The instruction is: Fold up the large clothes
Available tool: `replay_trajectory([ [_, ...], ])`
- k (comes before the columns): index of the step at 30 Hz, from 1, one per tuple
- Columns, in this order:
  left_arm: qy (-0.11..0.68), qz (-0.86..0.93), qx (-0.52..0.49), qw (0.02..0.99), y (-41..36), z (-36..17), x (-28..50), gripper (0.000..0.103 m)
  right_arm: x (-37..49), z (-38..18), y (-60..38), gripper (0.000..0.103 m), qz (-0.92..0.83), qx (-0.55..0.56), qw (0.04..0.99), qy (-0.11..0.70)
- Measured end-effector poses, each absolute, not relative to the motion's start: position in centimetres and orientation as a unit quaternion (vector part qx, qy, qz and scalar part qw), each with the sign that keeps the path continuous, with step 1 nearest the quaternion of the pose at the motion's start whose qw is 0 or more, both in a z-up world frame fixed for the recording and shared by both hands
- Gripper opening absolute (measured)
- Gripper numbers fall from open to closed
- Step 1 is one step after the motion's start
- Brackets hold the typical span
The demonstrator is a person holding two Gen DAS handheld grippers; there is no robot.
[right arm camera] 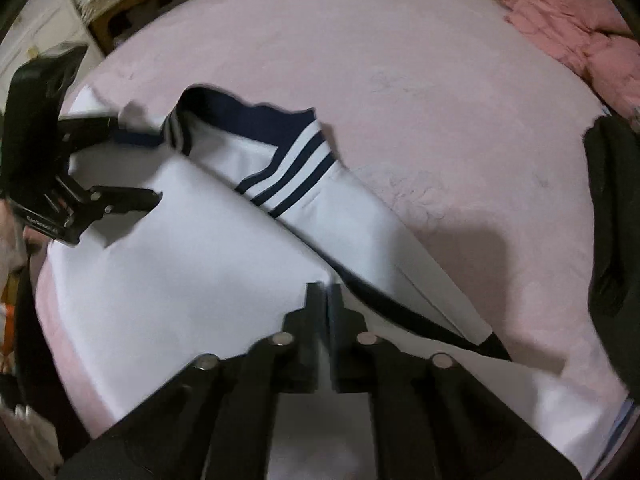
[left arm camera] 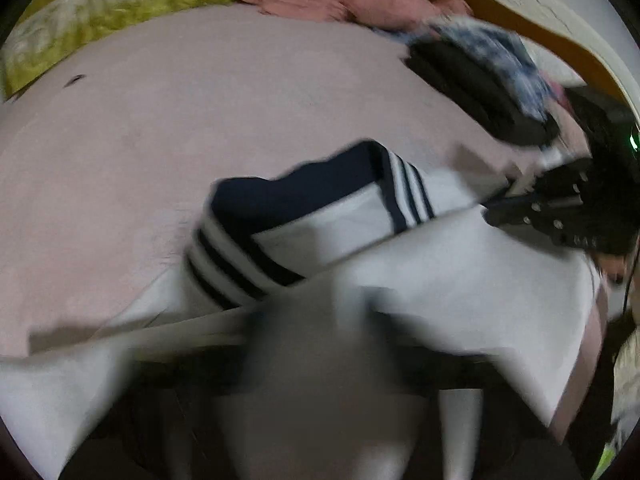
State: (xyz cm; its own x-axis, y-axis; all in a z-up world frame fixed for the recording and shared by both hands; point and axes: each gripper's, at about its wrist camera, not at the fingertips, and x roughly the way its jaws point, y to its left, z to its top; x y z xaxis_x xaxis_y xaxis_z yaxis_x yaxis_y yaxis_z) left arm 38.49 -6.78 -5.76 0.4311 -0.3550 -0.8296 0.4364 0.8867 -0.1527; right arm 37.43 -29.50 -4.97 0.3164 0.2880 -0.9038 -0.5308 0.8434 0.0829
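White cloth fills most of what I see: a large white garment [right arm camera: 168, 248] with a navy collar [right arm camera: 256, 120] and navy-and-white striped trim [right arm camera: 288, 176] lies spread on the pink bed sheet [right arm camera: 420, 60], its collar toward the far side and its body reaching to the near edge of the bed.

My right fingers [right arm camera: 325, 300] are pressed together on a fold of the white fabric at the near middle of the garment, the cloth pinched between the two pads.

My left fingers [right arm camera: 136, 164] stand apart at the garment's left side, one finger [right arm camera: 132, 198] lying over the white cloth and the other up by the collar; whether they pinch any fabric I cannot tell. In my left wrist view the near part is blurred grey and shows nothing of the tips.

A pink blanket [right arm camera: 580, 40] is heaped at the far right of the bed, a yellow-green patterned cover [left arm camera: 100, 12] lies along the far edge, and dark clothes [right arm camera: 612, 208] sit at the right.
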Motion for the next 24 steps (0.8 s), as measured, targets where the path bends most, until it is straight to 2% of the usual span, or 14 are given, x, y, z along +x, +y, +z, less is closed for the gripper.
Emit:
replay_trajectory([
  [1,0.464,-0.222,0.043,0.857,-6.5,-5.5,38.1,0.000,36.9,-4.6,-29.6,0.002,0.246,-0.113,0.820,0.504],
  [6,0.325,-0.152,0.025,0.933,-4.5,-0.8,36.1,0.000,33.8,-0.6,-30.2,0.001,0.192,-0.096,0.900,0.380],
  [10,0.305,-0.117,-0.013,0.945,-2.1,2.3,38.1,0.000,34.8,1.6,-29.2,0.000,0.134,-0.087,0.929,0.333],
  [14,0.307,-0.131,-0.021,0.943,-1.7,3.6,37.2,0.000,38.3,-1.2,-27.9,0.000,0.087,-0.087,0.921,0.370],
  [17,0.324,-0.165,-0.033,0.931,-1.8,2.5,33.9,0.000,39.9,-4.9,-26.3,0.000,0.062,-0.118,0.902,0.411],
  [21,0.331,-0.174,-0.043,0.926,-2.4,0.5,29.2,0.000,38.1,-3.8,-26.8,0.000,0.035,-0.118,0.906,0.406],
  [23,0.334,-0.184,-0.064,0.922,-2.4,-0.3,27.6,0.000,35.9,-1.9,-27.5,0.010,0.028,-0.105,0.917,0.382],
  [24,0.333,-0.195,-0.081,0.919,-2.3,-0.8,26.4,0.000,34.9,-1.1,-27.9,0.020,0.039,-0.089,0.923,0.373],
])
